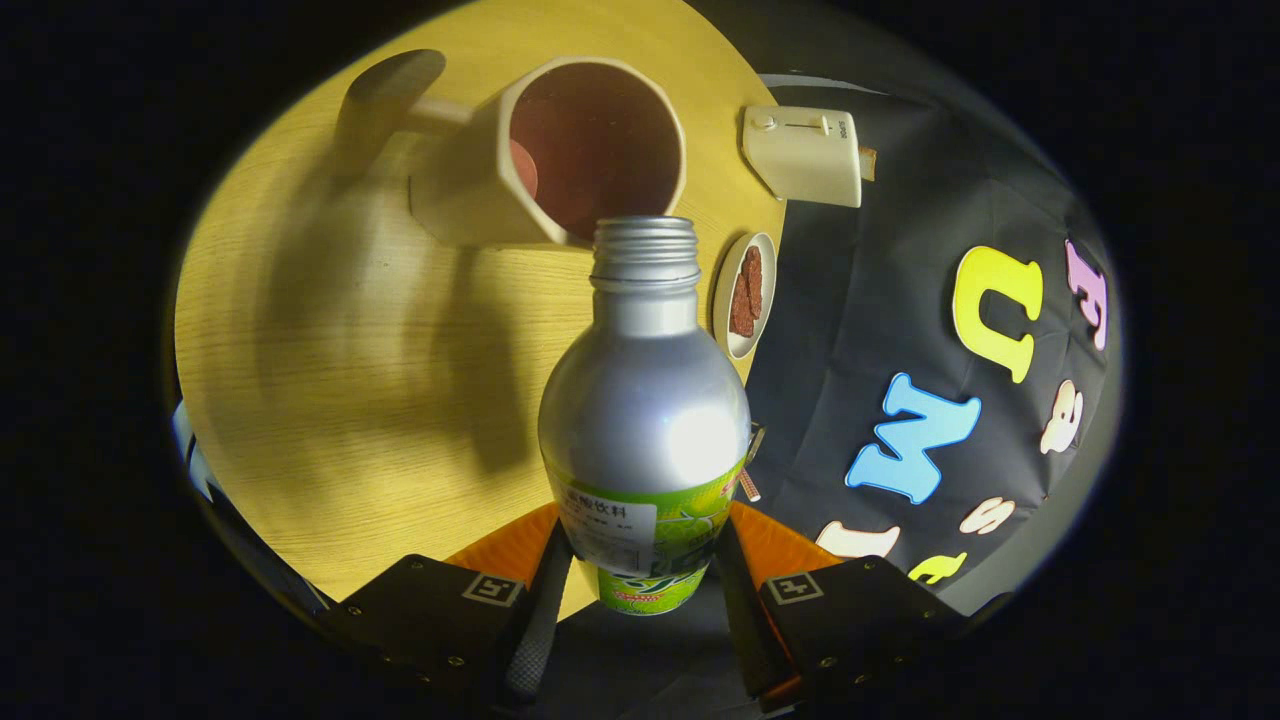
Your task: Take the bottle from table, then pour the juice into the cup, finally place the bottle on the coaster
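My gripper (640, 590) is shut on a silver aluminium bottle (645, 400) with a green label, both fingers pressing on its lower body. The bottle has no cap and is tilted forward, its threaded mouth (645, 240) right at the near rim of the cream mug (560, 150). The mug has faceted sides, a dark red inside and a handle on the far side from the bottle. It stands on the round wooden table (330, 360). I cannot see any liquid leaving the mouth.
A small white dish (745, 295) with a brown round piece on it lies near the table's edge, just beside the bottle's neck. A cream box-like appliance (805, 155) stands beyond it at the table's rim, against the black cloth wall.
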Demonstrator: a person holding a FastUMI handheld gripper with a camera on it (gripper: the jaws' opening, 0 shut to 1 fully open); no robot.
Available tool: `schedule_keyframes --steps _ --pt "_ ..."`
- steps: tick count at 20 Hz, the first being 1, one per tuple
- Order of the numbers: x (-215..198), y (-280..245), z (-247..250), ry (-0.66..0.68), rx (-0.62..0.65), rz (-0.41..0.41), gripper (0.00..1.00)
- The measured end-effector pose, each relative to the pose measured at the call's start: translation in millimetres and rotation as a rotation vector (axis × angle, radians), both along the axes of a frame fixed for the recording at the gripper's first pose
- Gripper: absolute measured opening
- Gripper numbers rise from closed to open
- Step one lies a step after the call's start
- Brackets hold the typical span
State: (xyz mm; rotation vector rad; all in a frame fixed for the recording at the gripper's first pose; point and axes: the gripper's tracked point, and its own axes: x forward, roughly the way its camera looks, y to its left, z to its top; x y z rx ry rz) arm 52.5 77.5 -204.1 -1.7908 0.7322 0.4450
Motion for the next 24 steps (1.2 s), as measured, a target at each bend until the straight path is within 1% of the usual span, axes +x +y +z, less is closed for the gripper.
schedule_keyframes --steps 18,24 --pt "7.5 5.5 10.1 0.010 -0.123 0.019 0.73" --pt "8.9 8.9 11.8 0.015 -0.138 0.021 0.73"
